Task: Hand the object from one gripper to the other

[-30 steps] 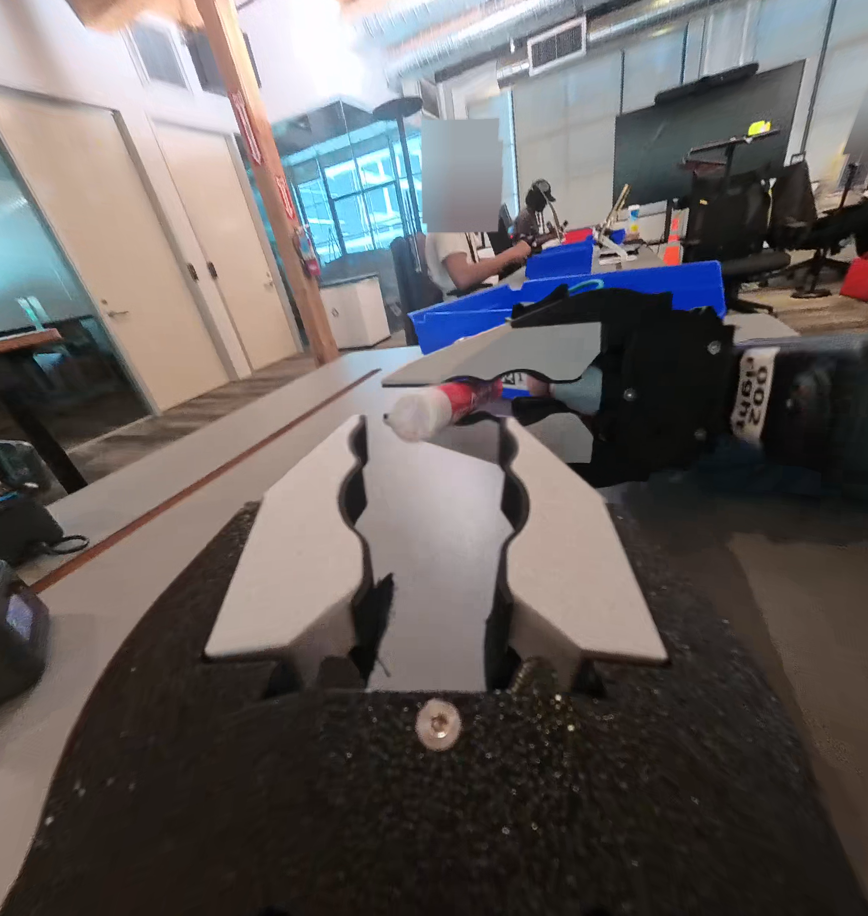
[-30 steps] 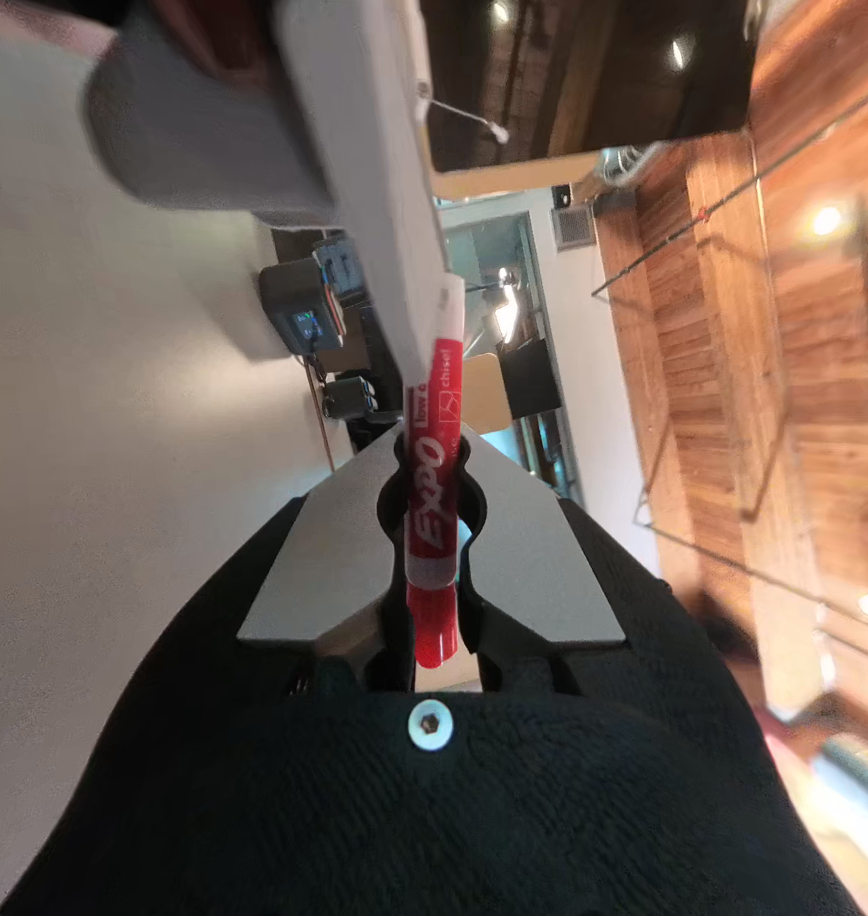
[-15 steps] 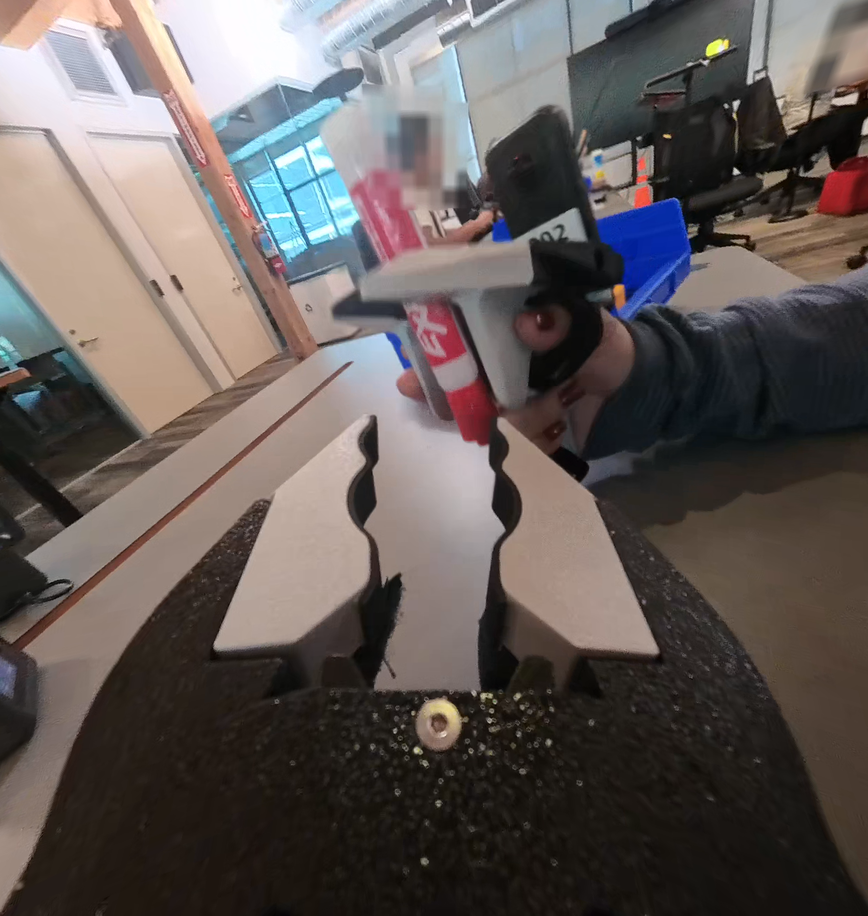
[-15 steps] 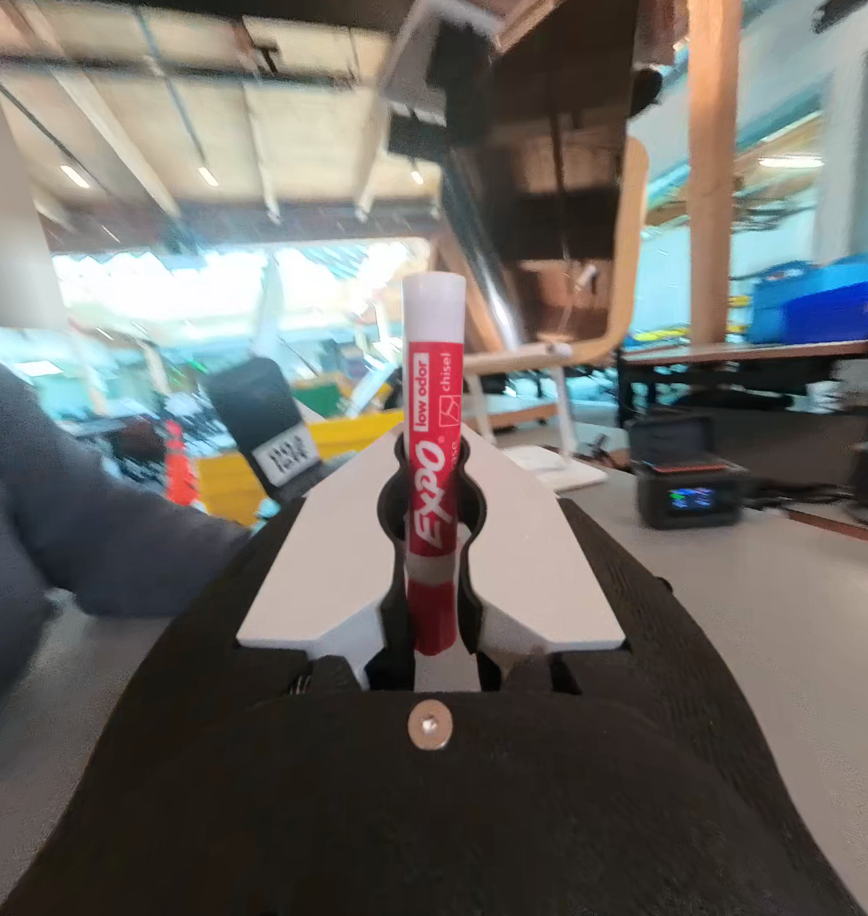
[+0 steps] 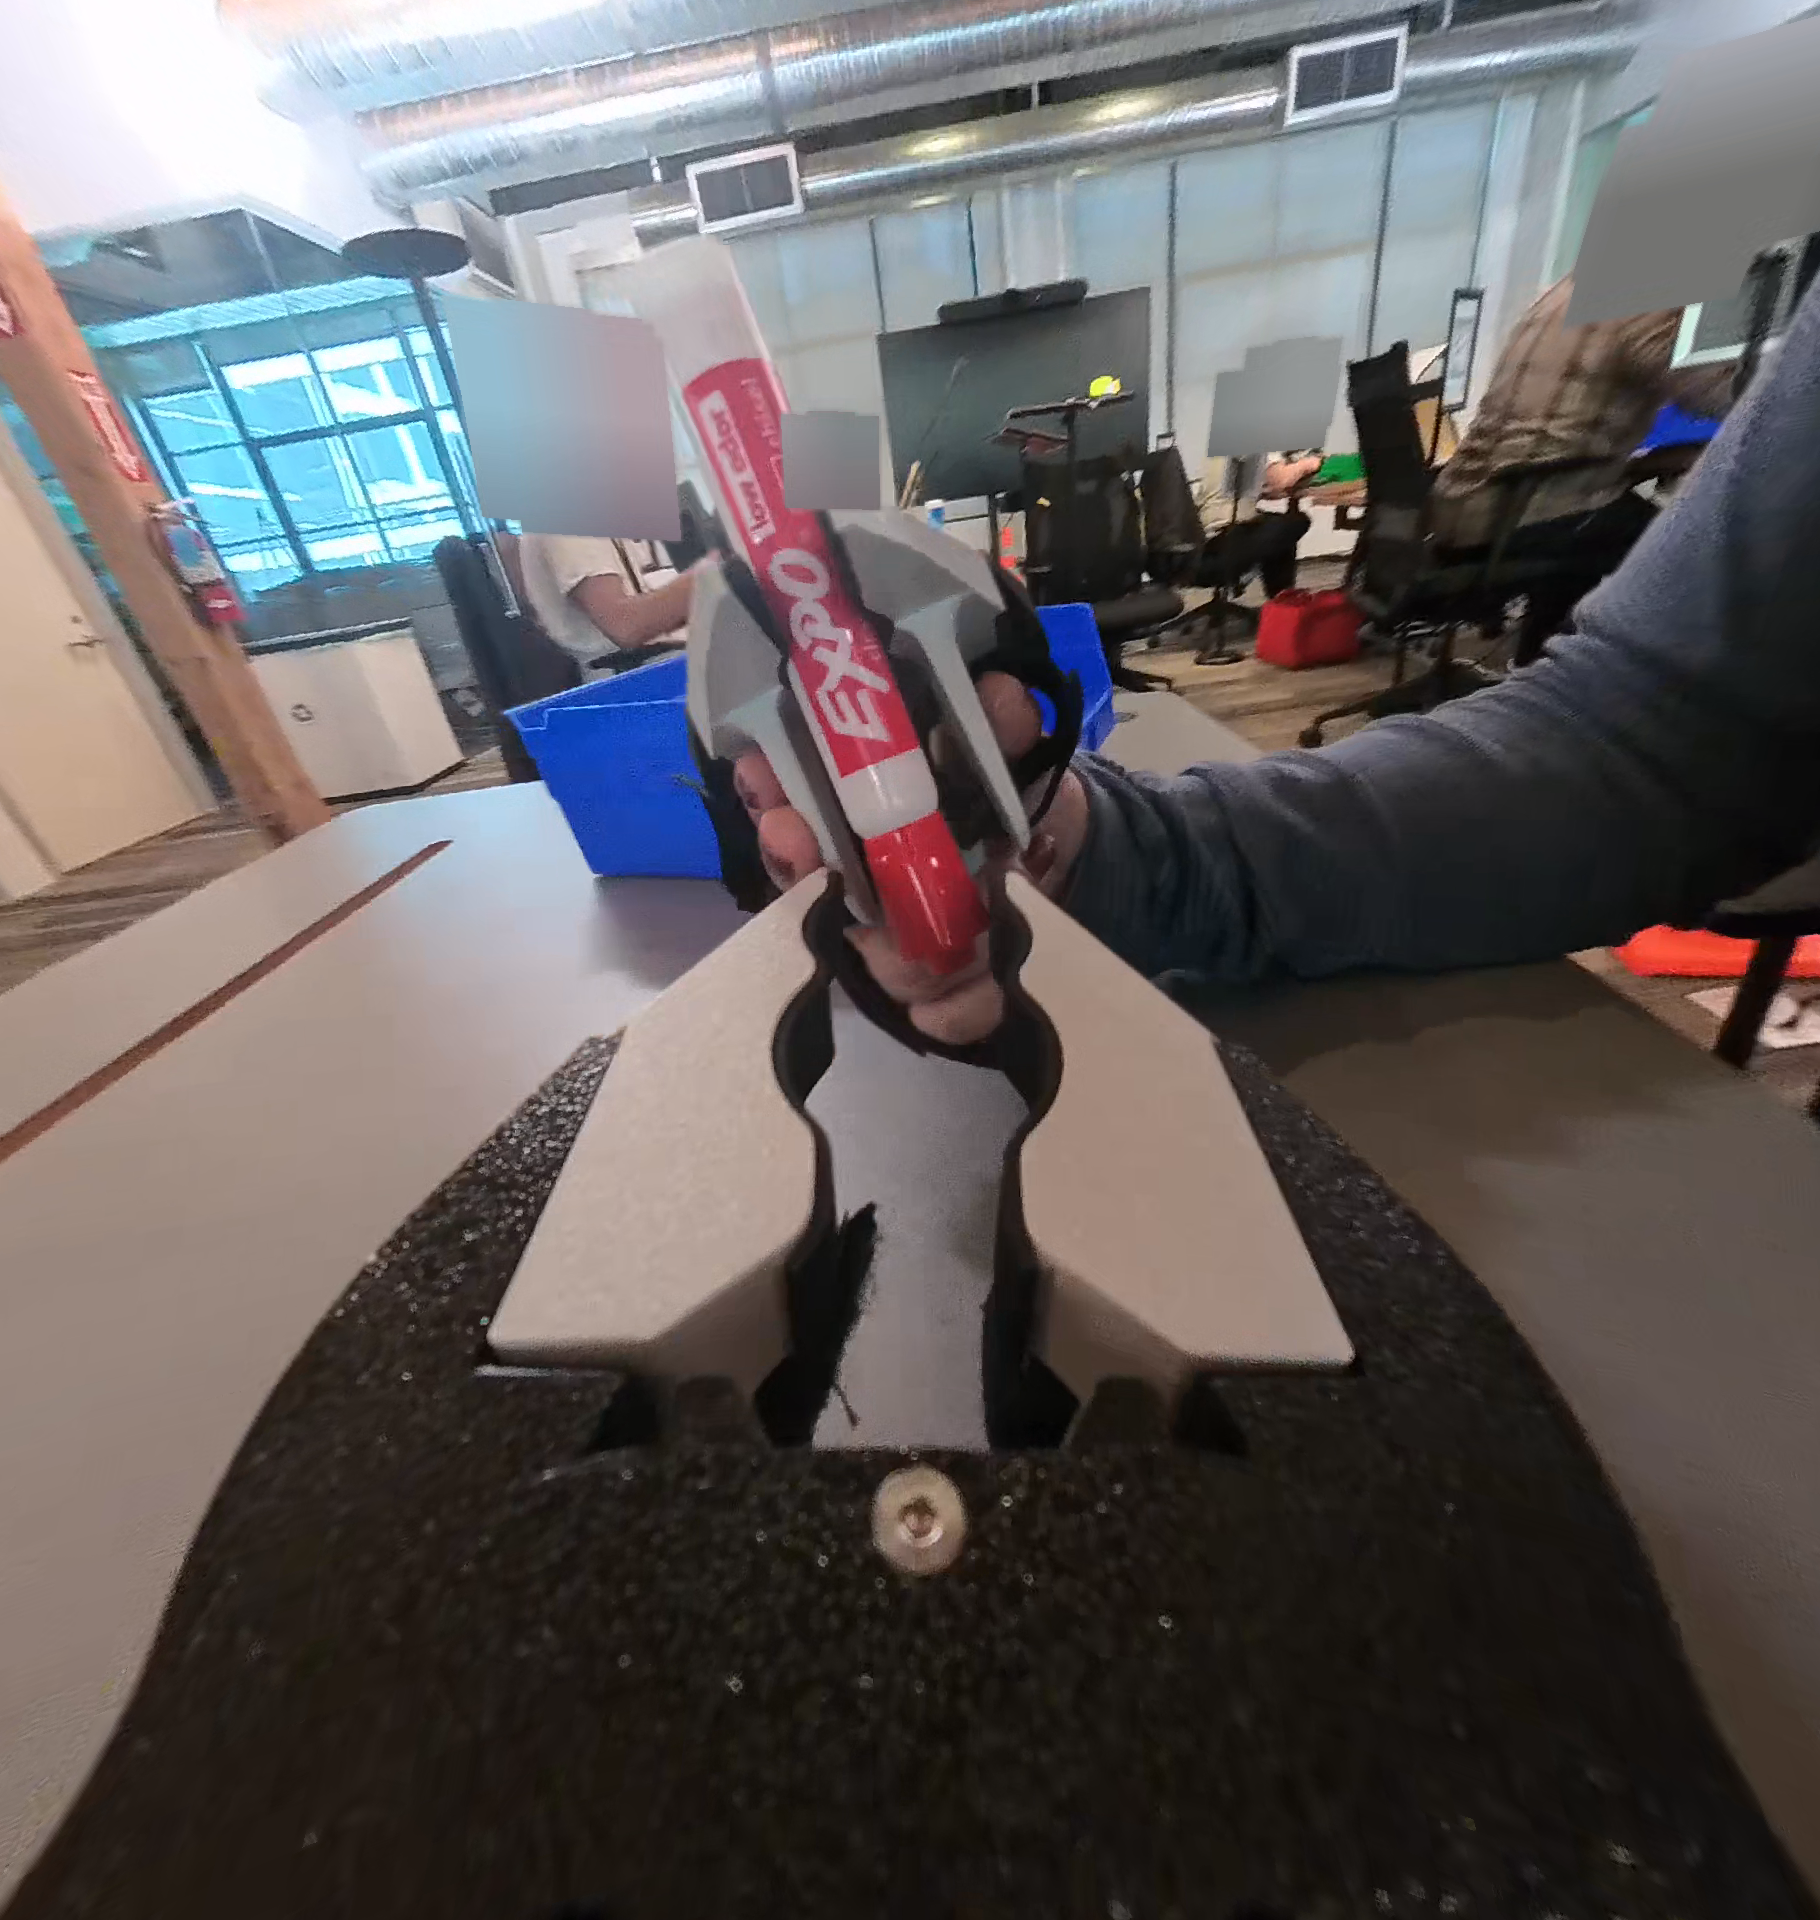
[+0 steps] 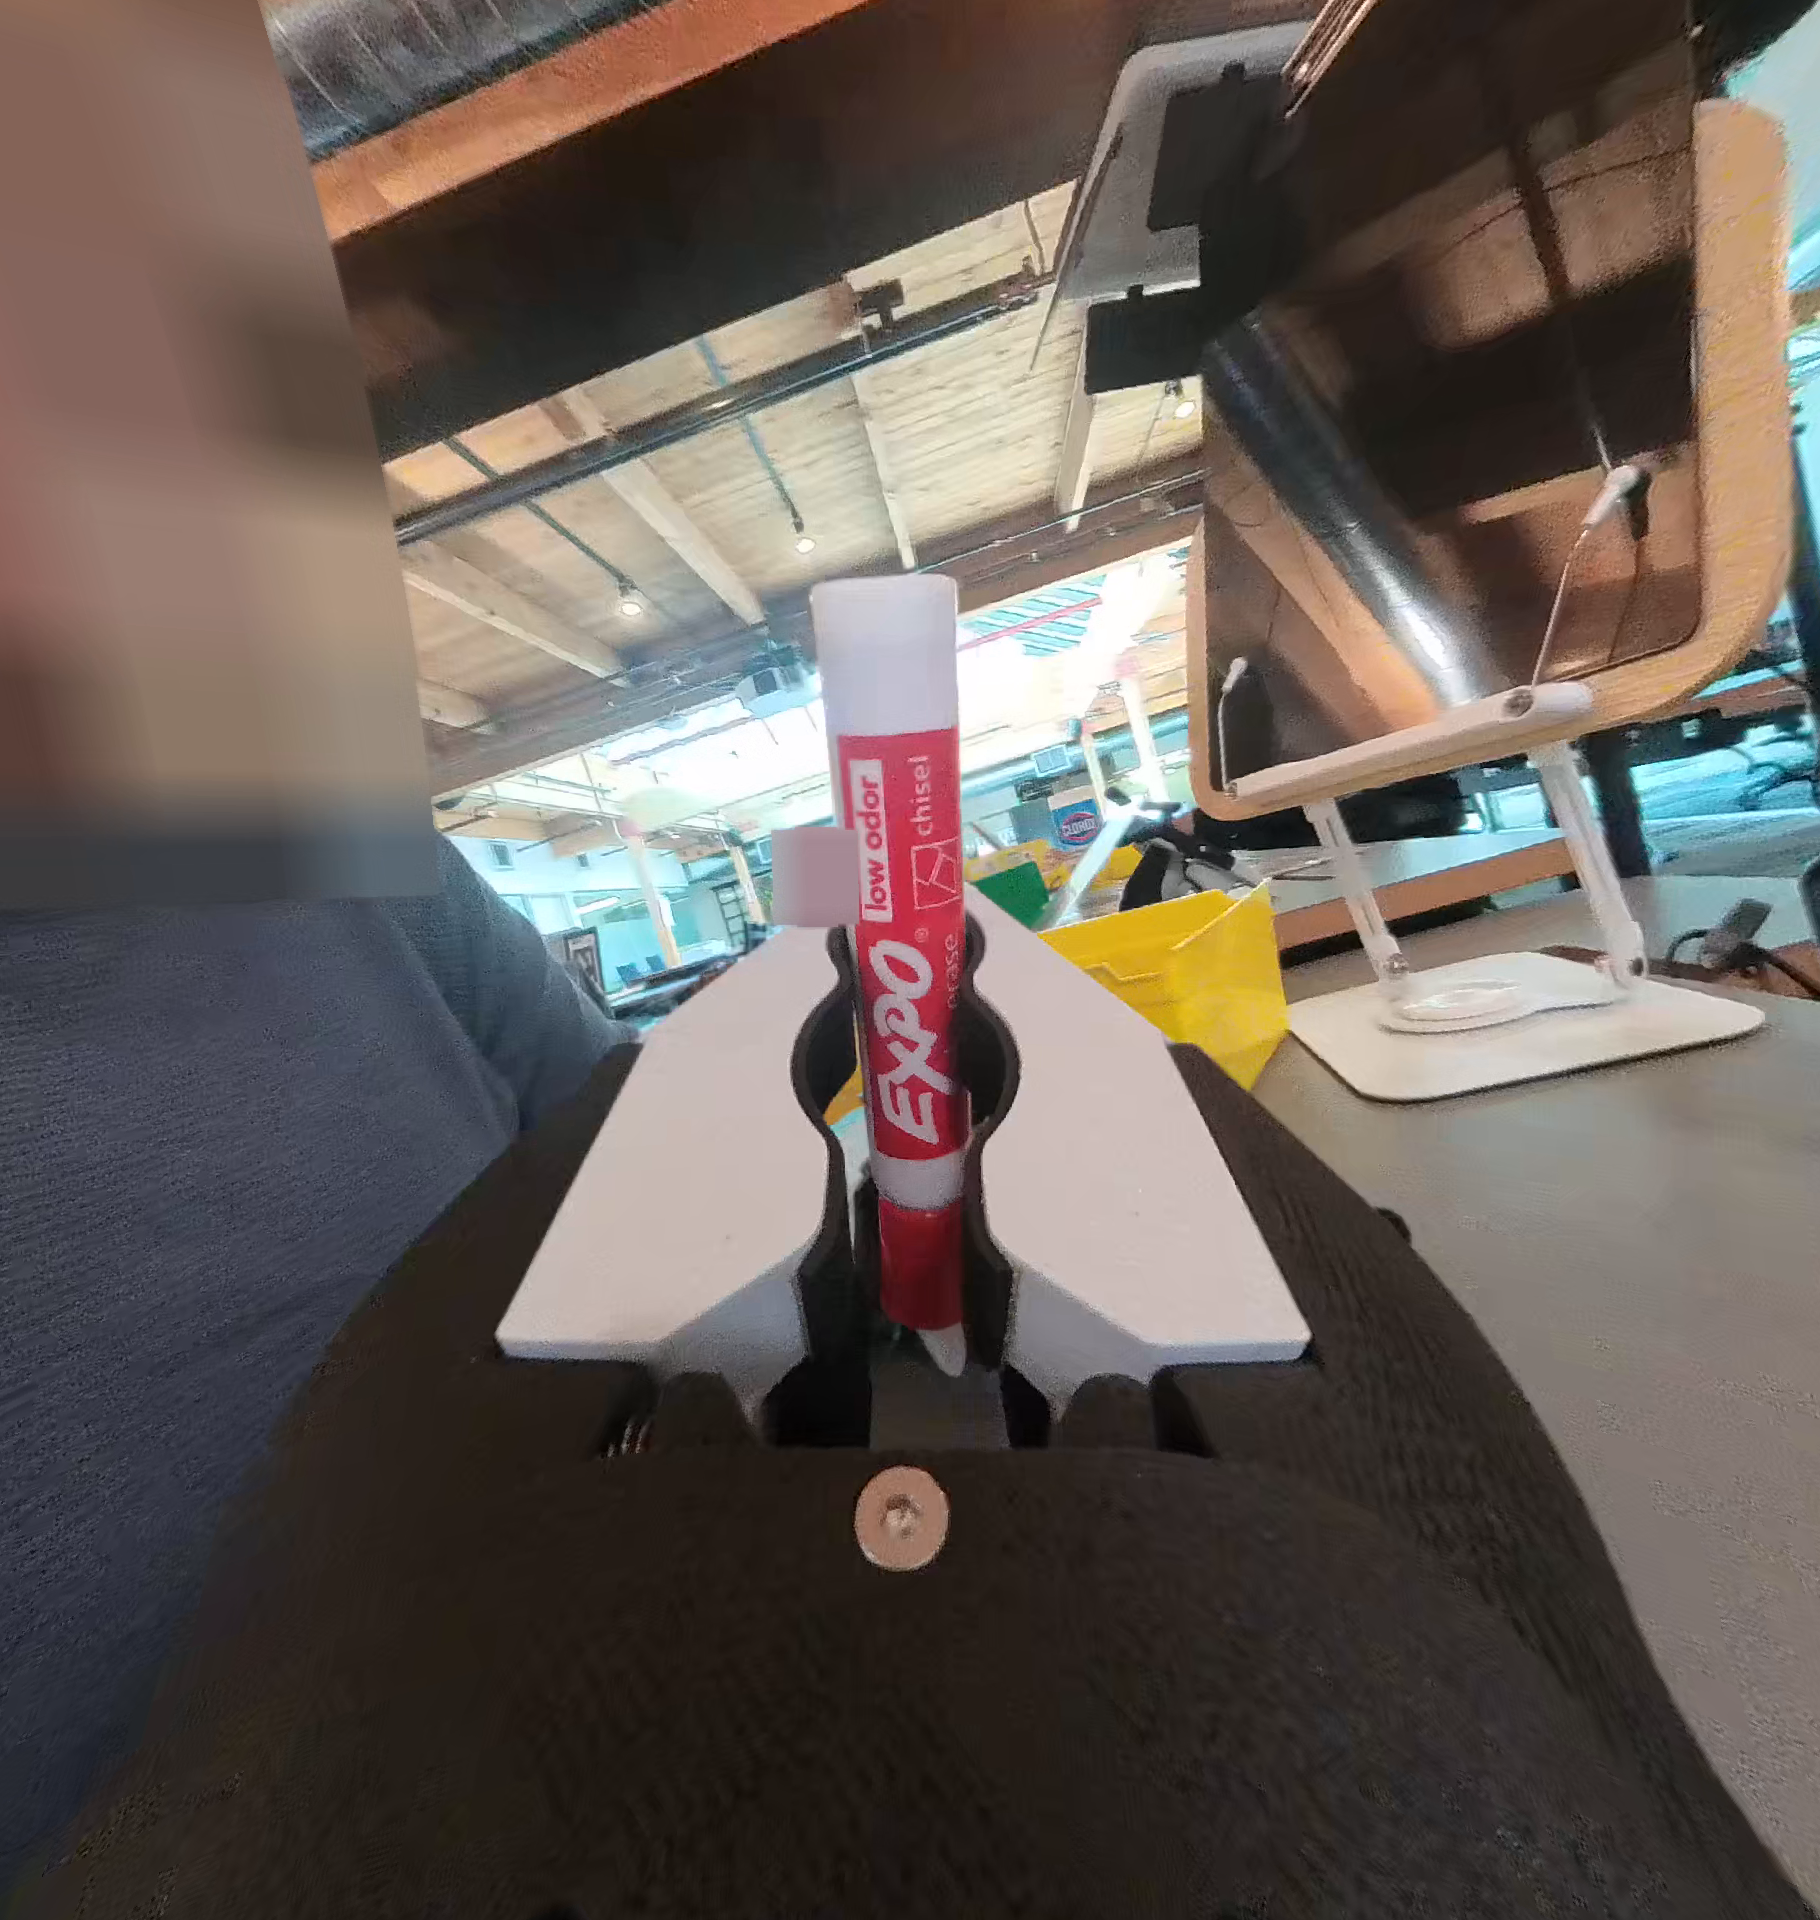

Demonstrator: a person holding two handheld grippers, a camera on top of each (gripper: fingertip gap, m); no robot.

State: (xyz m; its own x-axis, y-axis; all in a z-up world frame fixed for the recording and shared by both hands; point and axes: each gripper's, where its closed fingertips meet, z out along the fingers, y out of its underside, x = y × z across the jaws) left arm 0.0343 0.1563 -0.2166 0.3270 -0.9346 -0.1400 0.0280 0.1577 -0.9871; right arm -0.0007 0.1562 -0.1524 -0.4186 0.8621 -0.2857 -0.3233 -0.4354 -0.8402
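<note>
A red and white marker (image 6: 885, 675) stands upright in my right gripper (image 6: 906, 925), which is shut on its lower body. In the left wrist view the right gripper (image 5: 781, 561) faces me, held by a hand, with the marker (image 5: 844, 665) tilted and its red end pointing down. My left gripper (image 5: 916, 894) is open. The marker's red end sits between the left fingertips (image 5: 771, 935); I cannot tell whether it touches them.
A grey table (image 5: 366, 1039) lies below. A blue bin (image 5: 625, 769) stands behind the grippers. A person's blue sleeve (image 5: 1457, 790) reaches in from the right. A yellow bin (image 6: 1176, 977) and a white stand (image 6: 1508, 997) are on the table. The tips of one gripper are about 7 cm away from the tips of the other.
The right gripper turned the marker from lying sideways to upright and brought its red end down between my left fingertips. The left gripper stayed open.
</note>
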